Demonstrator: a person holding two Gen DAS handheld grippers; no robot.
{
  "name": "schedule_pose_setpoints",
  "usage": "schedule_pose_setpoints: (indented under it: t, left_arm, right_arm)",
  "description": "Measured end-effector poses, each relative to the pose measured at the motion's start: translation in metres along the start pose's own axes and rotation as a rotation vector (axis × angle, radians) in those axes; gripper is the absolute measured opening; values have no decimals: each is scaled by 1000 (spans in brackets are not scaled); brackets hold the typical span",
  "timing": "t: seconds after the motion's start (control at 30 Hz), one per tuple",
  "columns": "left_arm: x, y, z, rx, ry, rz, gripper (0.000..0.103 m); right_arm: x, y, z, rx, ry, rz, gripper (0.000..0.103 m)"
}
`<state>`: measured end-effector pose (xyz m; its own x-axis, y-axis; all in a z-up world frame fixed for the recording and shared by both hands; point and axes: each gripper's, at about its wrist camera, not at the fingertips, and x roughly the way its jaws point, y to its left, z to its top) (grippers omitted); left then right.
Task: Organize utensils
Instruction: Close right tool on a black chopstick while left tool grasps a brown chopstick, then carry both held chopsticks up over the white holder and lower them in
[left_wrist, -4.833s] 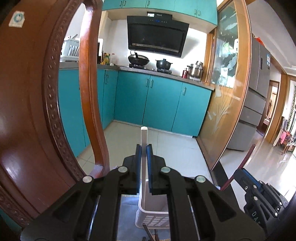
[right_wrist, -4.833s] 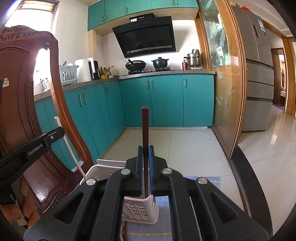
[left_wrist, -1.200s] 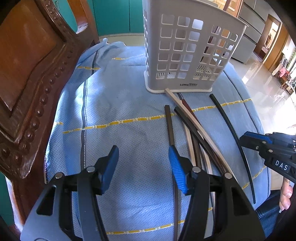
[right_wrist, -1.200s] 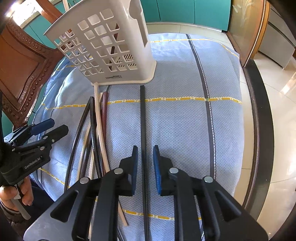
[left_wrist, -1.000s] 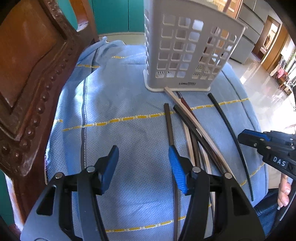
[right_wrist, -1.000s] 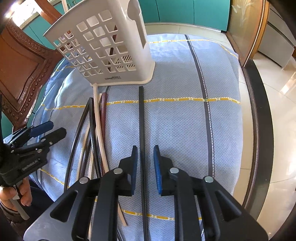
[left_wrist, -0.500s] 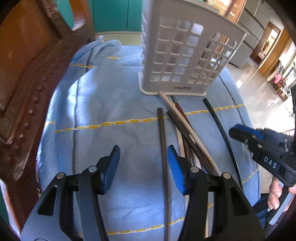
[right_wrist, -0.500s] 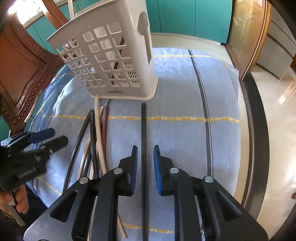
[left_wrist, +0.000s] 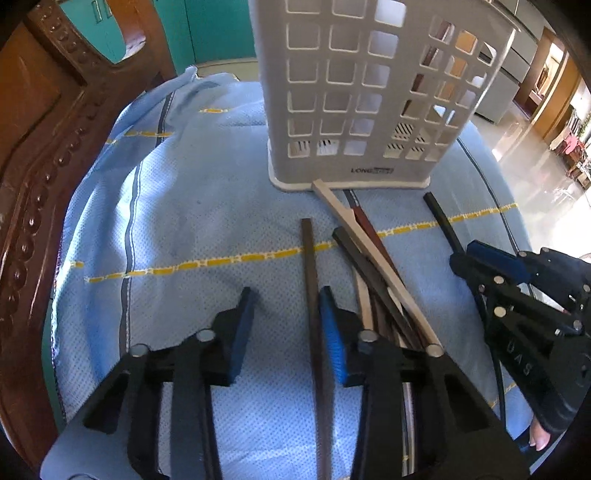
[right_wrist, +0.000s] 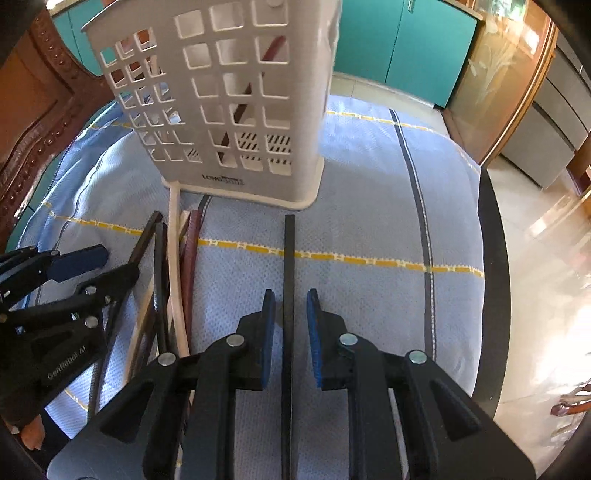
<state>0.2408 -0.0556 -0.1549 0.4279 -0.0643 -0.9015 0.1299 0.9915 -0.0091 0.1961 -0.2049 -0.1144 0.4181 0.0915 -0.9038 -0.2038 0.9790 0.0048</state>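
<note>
Both my cameras ride low over the blue cloth (left_wrist: 192, 206), each looking forward and down along its own claw. The left view, from behind my left claw (left_wrist: 284, 328), sits close to the white basket (left_wrist: 354, 92), the carved wooden chair (left_wrist: 40, 147) filling its left edge. The right view, from behind my right claw (right_wrist: 290, 325), faces the same basket (right_wrist: 236, 96) from the opposite side. Both share the basket, the bundle of chopsticks (left_wrist: 373, 258) and the cloth; each catches the other claw at its edge.
</note>
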Motion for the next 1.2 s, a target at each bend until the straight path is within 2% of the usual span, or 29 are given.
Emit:
schedule_pose_setpoints:
  t: [0.07,0.17,0.27,0.37,0.67,0.8,1.03,1.13,1.2]
  left_arm:
    - [0,1,1,-2,-7,11,11]
    - [-2,9,3,-37,-17,-9,7]
    - [-19,15,1,-57,-79,2,7]
    - [-47,19,1,-62,-155,-8,7]
    - [-178,27,-8,-53,-449,-94,7]
    - [-226,31,3,-43,-557,-110,7]
    - [-291,42,54,-97,-773,-150,7]
    - [-301,48,64,-158,-848,-160,7]
    - [-293,52,71,-201,-877,-148,7]
  right_arm:
    - [-1,0,-1,0,4,23,8]
    - [-1,3,-2,-2,0,44,6]
    - [-13,5,-3,7,-37,44,6]
    - [-46,-2,-3,14,-114,71,6]
    - [-173,-35,-11,51,-405,180,6]
    - [-214,-49,14,102,-508,237,6]
    - [-264,-79,70,285,-723,352,6]
    - [-266,-85,77,340,-805,335,6]
    - [-258,-83,80,347,-820,278,6]
